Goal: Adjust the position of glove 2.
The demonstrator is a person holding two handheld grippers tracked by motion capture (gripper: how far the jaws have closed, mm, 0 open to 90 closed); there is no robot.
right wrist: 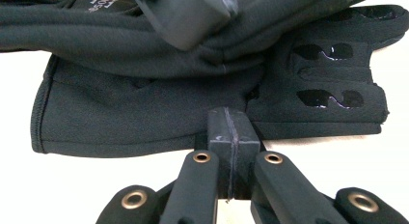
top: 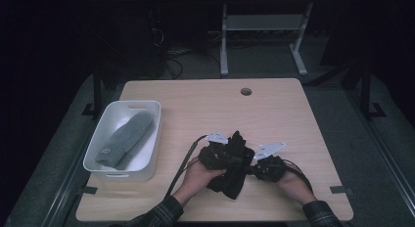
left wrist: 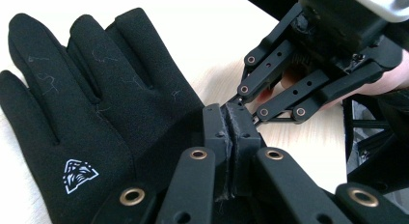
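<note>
You are working in what looks like a lab or test room: a plain light-wood table (top: pixel 274 114) with a cable hole (top: pixel 246 91) stands on grey carpet (top: pixel 337 97), a white-framed bench (top: pixel 264 31) and loose cables (top: pixel 171 58) sit behind it in the dark, and tape marks (top: pixel 341 190) lie beside the table.

A light wooden table (top: pixel 274 114) fills the middle of the frame. Near its lower centre, two hands hold the left gripper (top: pixel 215 156) and the right gripper (top: pixel 266 166) against a bunched black glove (top: pixel 236 163) lying between them. At the left edge sits a white bin (top: pixel 98 148) holding a grey mitten (top: pixel 125 139).
</note>
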